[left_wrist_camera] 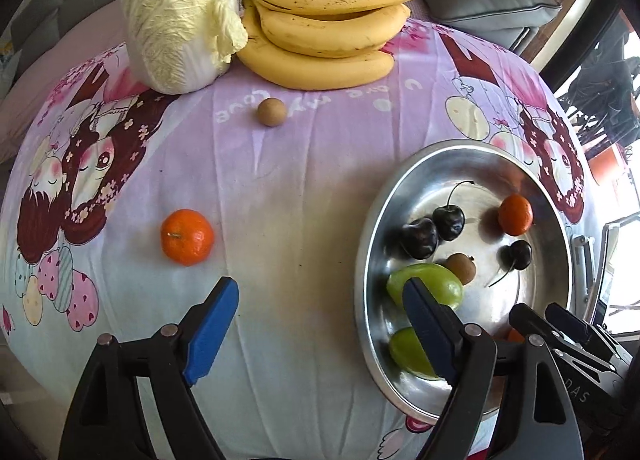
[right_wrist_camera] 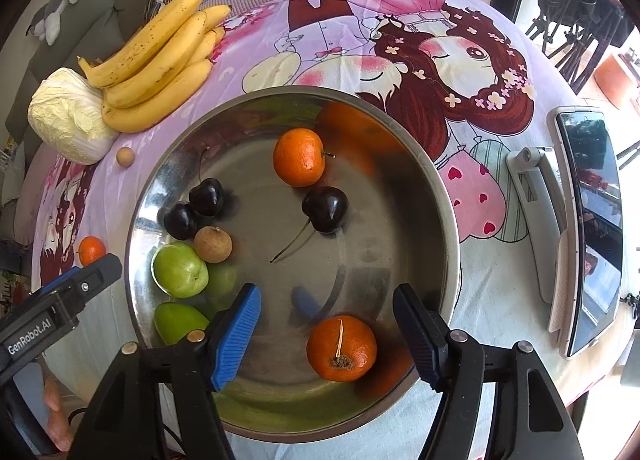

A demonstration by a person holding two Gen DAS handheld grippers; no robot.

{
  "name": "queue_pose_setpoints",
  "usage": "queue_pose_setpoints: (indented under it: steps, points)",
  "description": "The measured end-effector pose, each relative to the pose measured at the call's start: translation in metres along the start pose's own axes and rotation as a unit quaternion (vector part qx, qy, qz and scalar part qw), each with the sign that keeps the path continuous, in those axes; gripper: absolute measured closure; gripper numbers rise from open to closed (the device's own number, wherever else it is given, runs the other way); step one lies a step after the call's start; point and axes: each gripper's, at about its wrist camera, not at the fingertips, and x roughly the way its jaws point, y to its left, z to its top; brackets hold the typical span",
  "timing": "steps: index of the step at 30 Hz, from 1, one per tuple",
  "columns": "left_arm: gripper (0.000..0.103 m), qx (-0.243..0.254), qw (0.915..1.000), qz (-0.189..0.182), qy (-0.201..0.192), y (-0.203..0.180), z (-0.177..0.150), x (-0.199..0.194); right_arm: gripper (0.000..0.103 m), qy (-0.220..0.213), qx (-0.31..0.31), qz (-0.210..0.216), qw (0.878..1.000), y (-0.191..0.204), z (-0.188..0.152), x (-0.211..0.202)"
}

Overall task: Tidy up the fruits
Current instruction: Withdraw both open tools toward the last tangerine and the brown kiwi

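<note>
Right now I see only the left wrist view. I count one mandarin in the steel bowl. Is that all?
Observer: No, two. A second mandarin lies at the near side of the steel bowl, between the fingers of the right gripper.
Operator: Does the right gripper hold it?
Observer: No. The gripper is open and does not touch the fruit.
Operator: Is anything to the right of the bowl?
Observer: Yes, a phone leaning on a white stand.
</note>
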Motion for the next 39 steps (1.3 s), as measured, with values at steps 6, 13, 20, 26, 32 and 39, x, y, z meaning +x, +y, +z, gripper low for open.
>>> queue_pose_setpoints:
  steps: [6,13,20,26,32,39]
  points:
    - [0.010,0.003,0.9999,0.015,0.007,0.006,-0.002,0.004,0.022,-0.001,-0.008,-0.016,1.000,0.005,0.001,0.002]
    - [0.007,0.010,0.9997,0.020,0.008,0.007,-0.005,0.009,0.002,-0.007,-0.011,-0.021,1.000,0.013,0.002,0.001]
    - [0.007,-0.002,0.9999,0.012,0.008,0.016,-0.005,0.010,0.001,-0.006,-0.010,-0.032,0.999,0.019,0.004,0.002]
    - [0.007,-0.021,0.9998,-0.003,0.001,0.029,-0.002,0.004,0.001,-0.012,-0.014,-0.039,0.999,0.028,0.005,-0.004]
    - [0.007,-0.059,0.9982,0.003,0.000,0.055,-0.001,0.000,0.001,-0.010,-0.028,-0.045,0.999,0.045,0.005,-0.005]
    - [0.007,-0.127,0.9918,0.003,-0.010,0.109,0.001,-0.007,0.001,-0.012,-0.059,-0.033,0.998,0.080,0.008,-0.005]
